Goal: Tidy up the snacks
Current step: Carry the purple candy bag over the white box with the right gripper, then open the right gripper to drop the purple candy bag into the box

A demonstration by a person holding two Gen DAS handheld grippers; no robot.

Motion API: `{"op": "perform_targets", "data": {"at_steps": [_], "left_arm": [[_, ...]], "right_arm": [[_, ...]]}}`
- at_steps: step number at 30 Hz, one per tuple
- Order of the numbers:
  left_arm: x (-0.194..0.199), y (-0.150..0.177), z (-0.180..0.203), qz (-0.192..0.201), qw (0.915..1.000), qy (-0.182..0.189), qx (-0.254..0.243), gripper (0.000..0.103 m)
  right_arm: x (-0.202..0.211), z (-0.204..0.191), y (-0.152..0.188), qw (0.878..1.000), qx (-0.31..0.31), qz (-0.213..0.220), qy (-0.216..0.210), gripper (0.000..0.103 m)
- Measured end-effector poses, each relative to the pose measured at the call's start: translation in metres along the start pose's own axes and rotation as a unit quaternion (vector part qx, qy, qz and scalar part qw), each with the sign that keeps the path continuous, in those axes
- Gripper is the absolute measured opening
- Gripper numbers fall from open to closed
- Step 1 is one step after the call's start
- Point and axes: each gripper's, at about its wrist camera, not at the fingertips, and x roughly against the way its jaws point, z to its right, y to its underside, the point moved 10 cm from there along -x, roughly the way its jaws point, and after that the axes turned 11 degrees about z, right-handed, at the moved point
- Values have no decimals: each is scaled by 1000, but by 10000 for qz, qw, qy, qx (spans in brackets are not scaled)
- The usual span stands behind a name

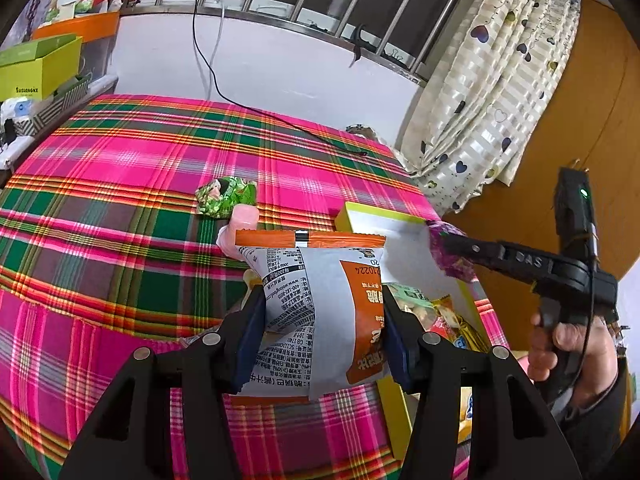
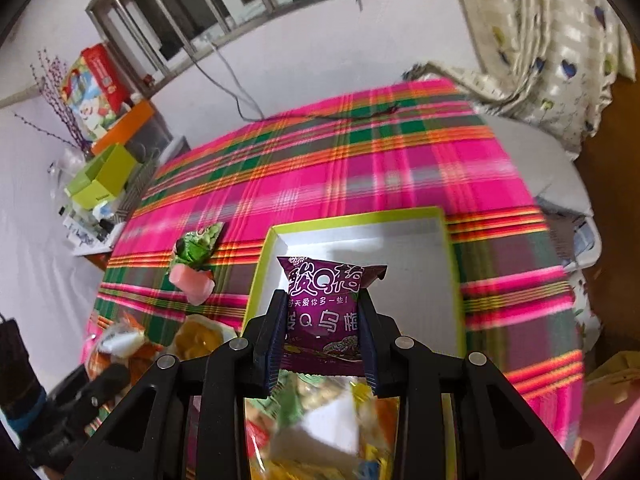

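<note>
Plaid cloth [image 2: 360,152] spreads wide, the lime-rimmed box [image 2: 454,240] open on it. Left gripper [image 1: 320,320] is clamped on a white-and-orange packet [image 1: 316,300], held above the cloth. Right gripper [image 2: 324,332] pinches the purple packet [image 2: 324,304] over the box. Green packet [image 2: 196,246] lies at ten o'clock of the box.

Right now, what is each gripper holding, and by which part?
Left gripper pinches the orange-and-white snack packet across its middle; right gripper pinches the purple plum candy packet by both side edges.
</note>
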Motion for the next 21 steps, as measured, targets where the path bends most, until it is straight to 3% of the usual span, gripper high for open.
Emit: {"op": "perform_targets", "data": {"at_steps": [7,9,11,21], "left_arm": [[-3,-2,-10,-15,10000,-64,54,54],[-4,-2,-12,-19,9999,-82,68,54],[-4,-1,-13,-23,9999,-89,71,54],[-3,-2,8,-56,9999,83,-54,54]], "right_arm": [[-35,-12,10,9978,-417,-394,-325,32],[-32,-17,9,9965,-508,-380,-539,39],[-23,-21,6,9965,-497,-279,-614,44],[47,-15,6,9954,-508,307,-753,44]]}}
